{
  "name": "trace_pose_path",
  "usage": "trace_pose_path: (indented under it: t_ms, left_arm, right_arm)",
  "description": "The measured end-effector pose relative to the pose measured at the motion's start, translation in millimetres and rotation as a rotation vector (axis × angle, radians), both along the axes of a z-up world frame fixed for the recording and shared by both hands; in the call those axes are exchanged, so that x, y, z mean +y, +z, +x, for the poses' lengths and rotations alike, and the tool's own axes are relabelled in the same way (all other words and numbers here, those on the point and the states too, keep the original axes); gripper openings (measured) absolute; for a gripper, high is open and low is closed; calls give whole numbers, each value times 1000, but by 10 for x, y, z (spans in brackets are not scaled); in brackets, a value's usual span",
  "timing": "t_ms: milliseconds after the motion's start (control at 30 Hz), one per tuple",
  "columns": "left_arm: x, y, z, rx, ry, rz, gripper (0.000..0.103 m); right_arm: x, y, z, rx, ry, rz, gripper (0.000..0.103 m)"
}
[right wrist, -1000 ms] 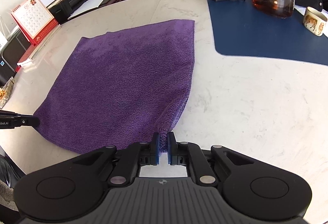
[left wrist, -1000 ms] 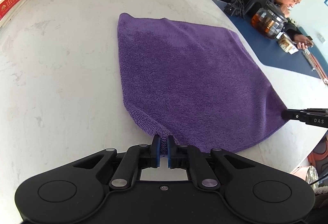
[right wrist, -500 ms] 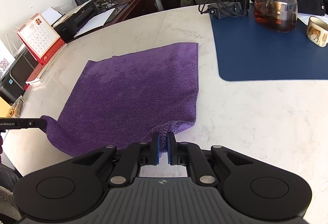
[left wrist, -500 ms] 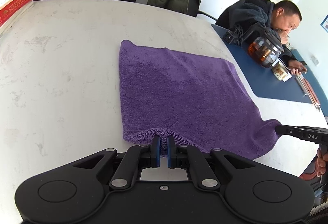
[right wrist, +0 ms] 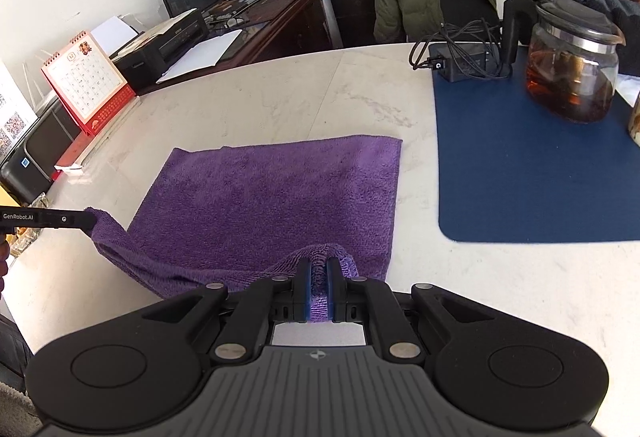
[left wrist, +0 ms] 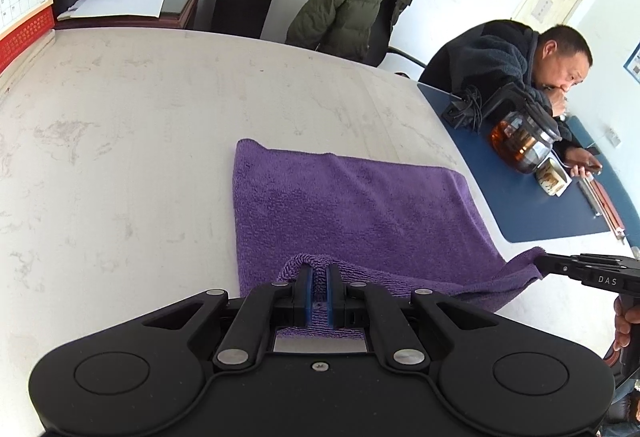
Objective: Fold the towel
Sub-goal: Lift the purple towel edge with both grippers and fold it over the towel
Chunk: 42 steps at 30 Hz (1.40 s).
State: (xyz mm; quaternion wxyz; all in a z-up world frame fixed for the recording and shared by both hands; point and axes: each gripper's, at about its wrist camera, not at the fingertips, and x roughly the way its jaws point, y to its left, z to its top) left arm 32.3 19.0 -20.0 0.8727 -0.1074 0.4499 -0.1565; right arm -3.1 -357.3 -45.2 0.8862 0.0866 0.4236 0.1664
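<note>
A purple towel (left wrist: 352, 209) (right wrist: 272, 197) lies spread on the pale marble table (left wrist: 120, 141), its far edge flat and its near edge raised off the surface. My left gripper (left wrist: 318, 271) is shut on the towel's near left corner, the cloth bunched between its blue pads. My right gripper (right wrist: 319, 263) is shut on the near right corner in the same way. Each gripper shows in the other's view: the right gripper (left wrist: 548, 262) at the right edge, the left gripper (right wrist: 86, 218) at the left edge, both pinching cloth. The lifted near edge sags between them.
A blue mat (right wrist: 520, 173) lies right of the towel with a glass teapot (right wrist: 568, 65), a cup (left wrist: 554, 179) and a black power adapter (right wrist: 460, 63) on it. A person (left wrist: 508, 57) sits behind it. A desk calendar (right wrist: 86, 81) stands at the table's left edge.
Both grippers have lifted the towel's near corners and carried them toward the far edge, so less flat cloth shows. Both stayed shut on the corners.
</note>
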Motion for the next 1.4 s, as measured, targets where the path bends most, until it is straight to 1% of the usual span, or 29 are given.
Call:
trace_pose_path:
  t_ms: [433, 1033, 1400]
  left_arm:
    - [90, 43, 405, -7, 17, -5, 3]
    - [120, 31, 774, -18, 9, 15, 3]
    - [117, -248, 1072, 47, 19, 29, 3]
  right_arm:
    - [26, 84, 476, -40, 37, -23, 8]
    - [5, 99, 844, -59, 44, -28, 8]
    - [1, -182, 1108, -6, 27, -9, 8]
